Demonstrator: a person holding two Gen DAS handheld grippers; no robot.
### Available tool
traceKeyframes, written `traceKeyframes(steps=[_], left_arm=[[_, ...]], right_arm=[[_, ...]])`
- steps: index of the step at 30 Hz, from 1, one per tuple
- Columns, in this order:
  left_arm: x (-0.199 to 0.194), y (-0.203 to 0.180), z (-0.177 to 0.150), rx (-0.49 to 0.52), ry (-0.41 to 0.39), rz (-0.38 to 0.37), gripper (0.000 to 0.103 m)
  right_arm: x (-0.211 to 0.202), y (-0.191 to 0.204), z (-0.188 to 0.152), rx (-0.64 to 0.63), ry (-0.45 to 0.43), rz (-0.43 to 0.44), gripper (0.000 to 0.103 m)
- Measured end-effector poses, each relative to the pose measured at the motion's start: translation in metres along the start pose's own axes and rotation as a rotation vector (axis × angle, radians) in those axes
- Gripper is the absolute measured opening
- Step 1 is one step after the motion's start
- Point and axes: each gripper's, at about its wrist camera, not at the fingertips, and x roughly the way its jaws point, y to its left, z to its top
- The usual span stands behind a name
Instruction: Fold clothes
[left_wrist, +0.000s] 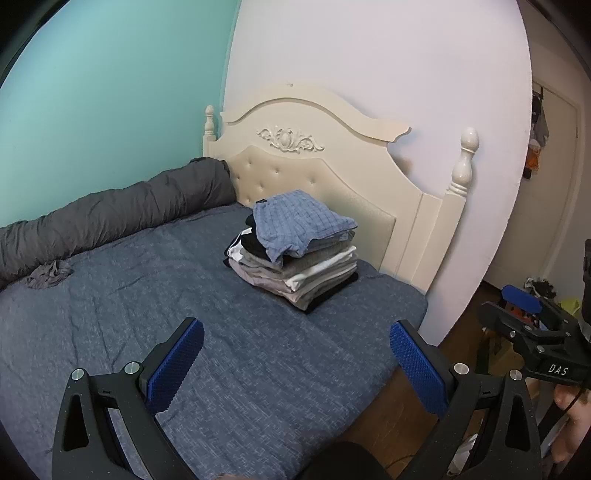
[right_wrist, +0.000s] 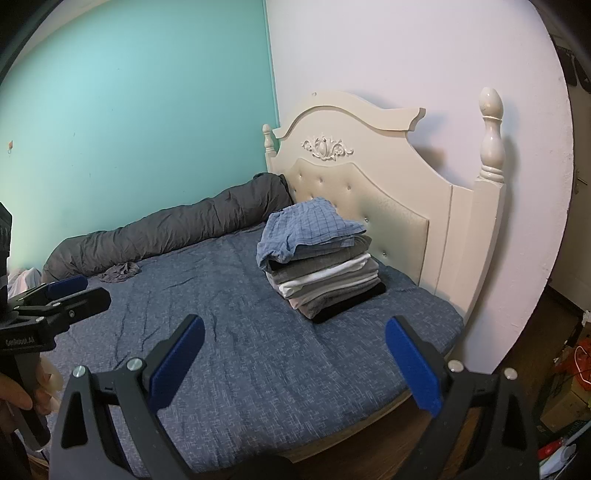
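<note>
Left gripper (left_wrist: 297, 363): fingers wide, empty, over bed (left_wrist: 110, 332).
Right gripper (right_wrist: 295, 363): fingers wide, empty.
Folded stack (left_wrist: 295, 254): far right, by headboard (left_wrist: 332, 155).

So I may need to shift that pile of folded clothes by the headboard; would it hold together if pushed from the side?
Probably not well. The stack of folded clothes is tall, with uneven edges, so layers would likely slide apart. The blue checked garment on top sits loosely and overhangs; it would likely slip first. Lifting from beneath seems safer.
</note>
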Motion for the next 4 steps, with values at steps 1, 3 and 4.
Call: traceKeyframes(steps=[1,3,4], left_arm=[[-0.0001,0.0000,0.0002,0.002,-0.001,-0.002,0.103],[-0.0002,-0.0001,0.0003,0.002,-0.002,-0.001,0.103],[-0.0004,-0.0002,0.0004,0.003,-0.003,-0.004,0.103]], right_arm=[[0.0002,-0.0002,0.0002,0.000,0.000,-0.001,0.099],[0.0004,-0.0009,0.0007,0.000,-0.001,0.000,0.099],[0.0005,-0.0013,0.0007,0.001,-0.001,0.001,0.099]])
